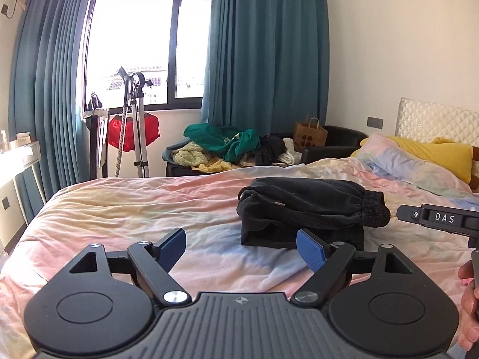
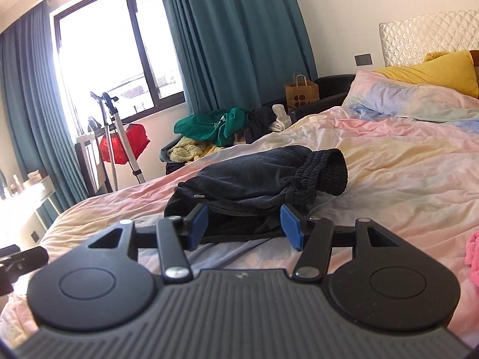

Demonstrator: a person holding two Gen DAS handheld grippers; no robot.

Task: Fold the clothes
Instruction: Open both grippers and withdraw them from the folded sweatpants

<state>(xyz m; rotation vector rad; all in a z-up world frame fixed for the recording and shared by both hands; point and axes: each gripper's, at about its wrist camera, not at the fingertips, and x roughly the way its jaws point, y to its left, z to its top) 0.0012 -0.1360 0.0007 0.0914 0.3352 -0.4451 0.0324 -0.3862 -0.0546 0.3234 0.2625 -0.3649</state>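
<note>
A: Looking at black sweatpants (image 1: 305, 209), already folded into a compact bundle, lying mid-bed on the pastel duvet (image 1: 134, 209). Elastic waistband or cuff (image 2: 323, 176) bunching out at the headboard end.

B: Checking the left gripper (image 1: 241, 249). Spreading wide, holding nothing, hovering just short of the bundle's near edge.

A: Checking the right gripper (image 2: 244, 226). Also gaping, blue pads (image 2: 291, 224) flanking the bundle's near edge; touching or not, impossible telling. Gripping nothing, judging by the gap.

B: Judging this garment nearly finished; perhaps tidying that loose elastic end.

A: Noting more waiting: heap of clothes (image 1: 227, 146), green and cream among it, piling beyond the bed's far side. Something pink (image 2: 473, 254) peeking in at the right edge.

B: Estimating most of the folding remaining, then.
</note>
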